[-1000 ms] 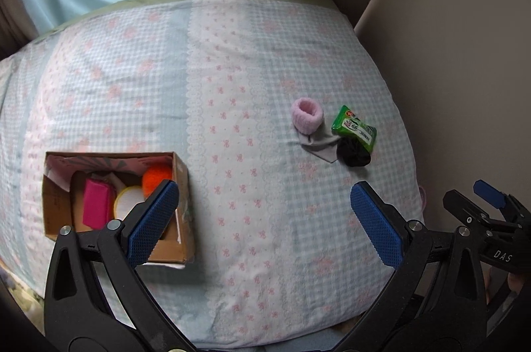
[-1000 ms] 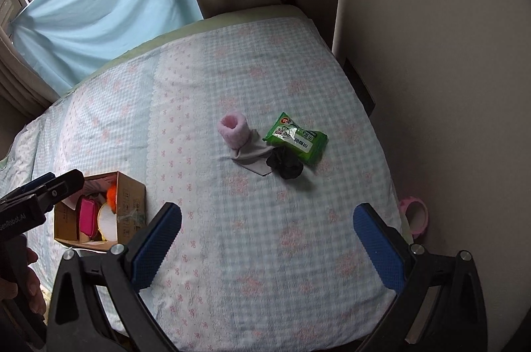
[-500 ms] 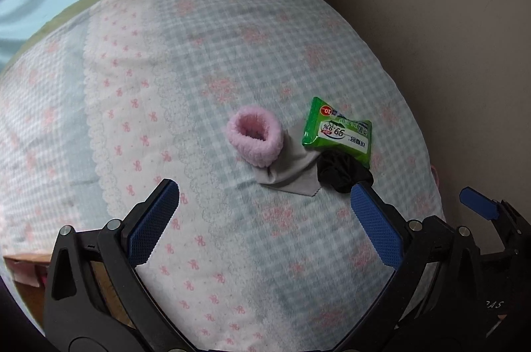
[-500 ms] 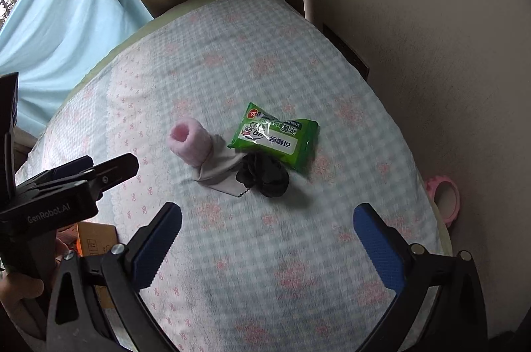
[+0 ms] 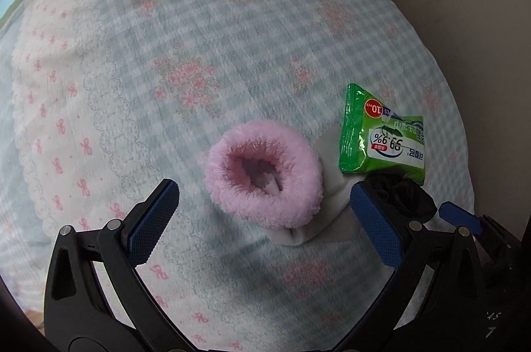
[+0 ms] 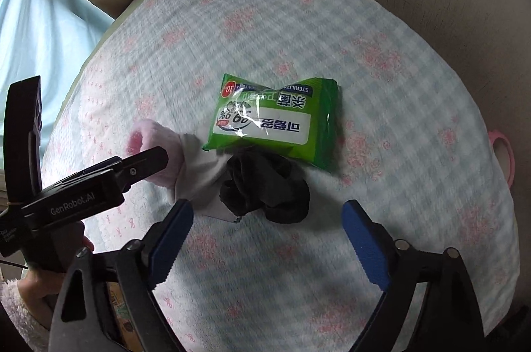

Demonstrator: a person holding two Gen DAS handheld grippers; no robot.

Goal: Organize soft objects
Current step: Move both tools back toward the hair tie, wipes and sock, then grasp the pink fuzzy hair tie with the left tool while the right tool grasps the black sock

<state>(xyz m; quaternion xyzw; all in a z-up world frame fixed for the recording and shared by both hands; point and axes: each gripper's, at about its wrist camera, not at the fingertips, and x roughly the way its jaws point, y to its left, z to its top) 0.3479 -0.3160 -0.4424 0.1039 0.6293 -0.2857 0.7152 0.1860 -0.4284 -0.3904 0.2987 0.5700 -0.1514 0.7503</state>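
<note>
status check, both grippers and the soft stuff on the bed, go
Left gripper open, lined up on pink fuzzy band. Right gripper open, facing black fabric bundle. Nothing held. Green wipes pack touches bundle.

Black frames are carrying blue ribbed pads [image 5: 153, 219] and silver screws; "GenRobot.AI" is showing white beside a fluffy pink sleeve [image 6: 20, 315].

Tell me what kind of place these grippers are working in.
Most likely a bedroom at home. The work surface is a padded, quilt-like cover in gingham with pink bows, a light blue curtain hangs at the far left, and a fluffy pink cuff and wipes pack lie on it.
</note>
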